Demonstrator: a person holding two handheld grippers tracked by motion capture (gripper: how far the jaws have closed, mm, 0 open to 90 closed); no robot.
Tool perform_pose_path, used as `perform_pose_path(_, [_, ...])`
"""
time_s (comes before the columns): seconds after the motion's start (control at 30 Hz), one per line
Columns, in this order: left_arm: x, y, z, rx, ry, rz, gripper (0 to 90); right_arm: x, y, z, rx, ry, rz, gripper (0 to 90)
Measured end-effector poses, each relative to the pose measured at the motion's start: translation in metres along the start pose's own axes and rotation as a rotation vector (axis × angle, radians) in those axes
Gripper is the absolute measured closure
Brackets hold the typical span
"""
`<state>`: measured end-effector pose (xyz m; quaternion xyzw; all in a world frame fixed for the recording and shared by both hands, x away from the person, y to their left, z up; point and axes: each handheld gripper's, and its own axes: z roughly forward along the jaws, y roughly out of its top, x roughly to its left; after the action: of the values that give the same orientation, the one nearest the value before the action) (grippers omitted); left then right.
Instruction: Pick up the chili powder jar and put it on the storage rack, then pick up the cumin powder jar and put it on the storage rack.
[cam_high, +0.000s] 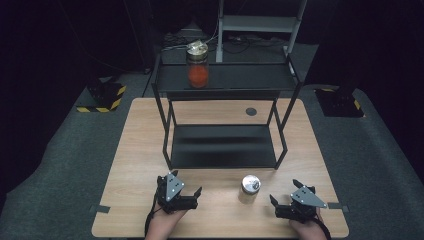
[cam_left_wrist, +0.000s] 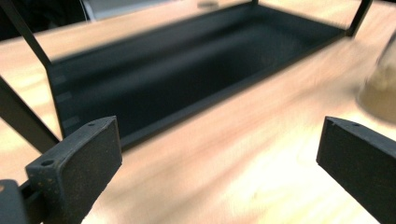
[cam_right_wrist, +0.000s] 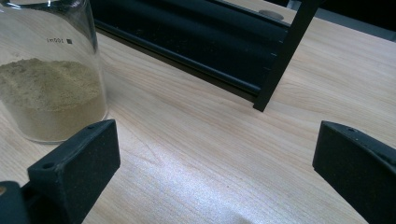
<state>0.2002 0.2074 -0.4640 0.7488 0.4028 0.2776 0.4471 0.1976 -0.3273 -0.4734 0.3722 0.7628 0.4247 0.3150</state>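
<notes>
Powder jar (cam_high: 250, 186) upright on desk (cam_high: 130, 165), just in front of the black rack (cam_high: 223, 150), between left gripper (cam_high: 181, 192) and right gripper (cam_high: 285, 197), both with jaws spread wide, holding nothing.

My left gripper (cam_left_wrist: 219, 154) has its two black jaws wide apart over the wooden table (cam_left_wrist: 224, 154), the low black shelf (cam_left_wrist: 187, 70) of the rack lies ahead of them, and a blurred jar (cam_left_wrist: 380, 88) with sandy powder stands at the right edge.
</notes>
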Motion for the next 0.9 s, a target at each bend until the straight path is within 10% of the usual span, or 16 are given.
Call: perform_pose_path(0.9, [-0.027, 0.0, 0.006, 0.099, 0.034, 0.194, 1.0, 0.003, 0.0, -0.007, -0.056, 0.0, -0.013, 0.0])
